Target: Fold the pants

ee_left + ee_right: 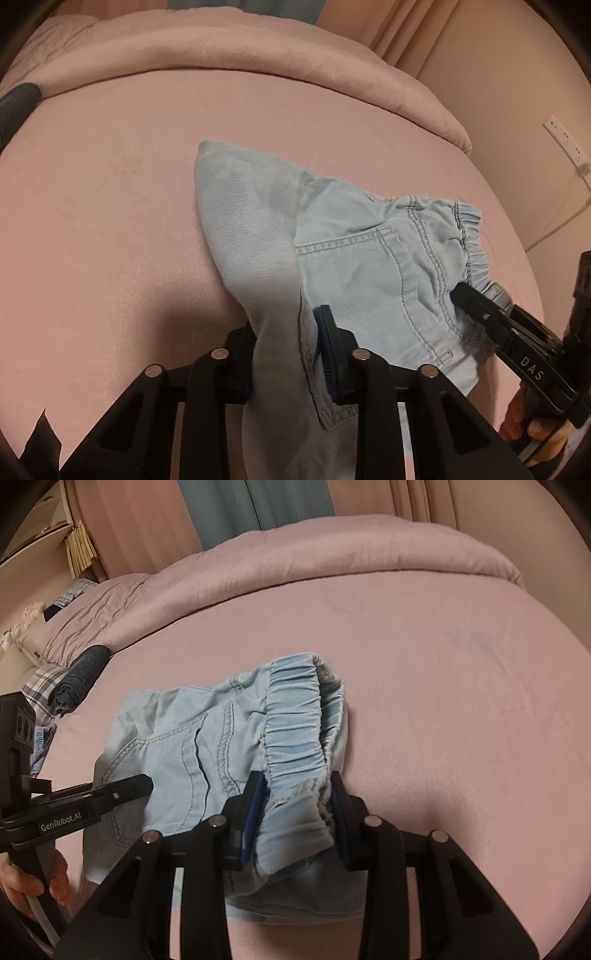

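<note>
The small light-blue denim pants (351, 258) with a gathered elastic waistband (295, 716) lie bunched on the pink bedsheet (110, 221), their long axis running across from one gripper to the other. The right gripper (299, 812) pinches the waistband end and the left gripper (291, 354) clamps the leg cloth at the opposite end, each nearest its own end. Beyond the pants, the right gripper's finger reads "DAS" and the left's "GenRobot.AI".

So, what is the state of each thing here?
pants: partly folded, gripped at two places
left gripper: shut on pants leg
right gripper: shut on waistband
bed: pants lie on it
</note>
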Tool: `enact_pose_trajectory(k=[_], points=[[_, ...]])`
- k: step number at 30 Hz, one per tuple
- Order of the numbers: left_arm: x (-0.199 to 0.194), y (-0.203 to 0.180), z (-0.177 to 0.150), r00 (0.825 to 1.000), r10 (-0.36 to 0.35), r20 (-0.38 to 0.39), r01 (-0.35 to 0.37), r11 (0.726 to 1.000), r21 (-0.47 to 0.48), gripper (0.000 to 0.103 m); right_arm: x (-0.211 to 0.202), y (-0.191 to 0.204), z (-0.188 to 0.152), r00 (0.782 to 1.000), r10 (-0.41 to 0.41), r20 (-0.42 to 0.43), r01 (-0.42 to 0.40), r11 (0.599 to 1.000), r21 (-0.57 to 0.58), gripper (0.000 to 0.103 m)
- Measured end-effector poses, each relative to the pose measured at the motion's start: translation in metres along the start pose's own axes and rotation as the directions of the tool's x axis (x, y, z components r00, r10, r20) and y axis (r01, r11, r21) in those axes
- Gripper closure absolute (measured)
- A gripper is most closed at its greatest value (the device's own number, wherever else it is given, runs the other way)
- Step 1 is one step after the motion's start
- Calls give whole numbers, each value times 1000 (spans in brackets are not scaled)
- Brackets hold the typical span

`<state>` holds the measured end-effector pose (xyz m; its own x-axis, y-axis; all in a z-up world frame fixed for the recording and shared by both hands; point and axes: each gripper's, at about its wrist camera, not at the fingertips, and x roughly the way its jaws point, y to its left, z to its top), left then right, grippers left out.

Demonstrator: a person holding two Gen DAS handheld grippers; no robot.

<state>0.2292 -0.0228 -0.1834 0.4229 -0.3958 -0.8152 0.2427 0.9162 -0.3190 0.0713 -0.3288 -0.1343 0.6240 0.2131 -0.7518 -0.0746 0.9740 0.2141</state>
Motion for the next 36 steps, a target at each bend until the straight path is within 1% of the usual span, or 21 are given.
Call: enact_pose_trajectory(k=[3, 12, 16, 21, 28, 36], points=[[-4, -5, 0, 1000, 1, 19, -1, 1000, 9, 88, -5, 6, 2, 999, -20, 26, 21, 999, -26, 73], [-23, -12, -4, 998, -29, 59, 26, 999, 42, 89, -20, 18, 3, 997, -14, 77, 19, 998, -67, 75], [-33, -19, -2, 996, -46, 80, 41, 997, 63, 89, -30, 26, 2, 995, -1, 101, 9, 996, -88, 76], [-43, -22, 0, 994, -53, 96, 47, 997, 63, 90, -39, 35, 0, 993, 19, 117, -6, 994, -106, 77], [-63, -8, -4, 991, -56, 123, 52, 998, 38, 90, -49, 47, -4, 990, 48, 130, -32, 992, -123, 77], [-93, 8, -6, 982, -53, 179, 54, 999, 2, 90, -64, 66, -1, 984, 90, 157, -63, 984, -170, 77]])
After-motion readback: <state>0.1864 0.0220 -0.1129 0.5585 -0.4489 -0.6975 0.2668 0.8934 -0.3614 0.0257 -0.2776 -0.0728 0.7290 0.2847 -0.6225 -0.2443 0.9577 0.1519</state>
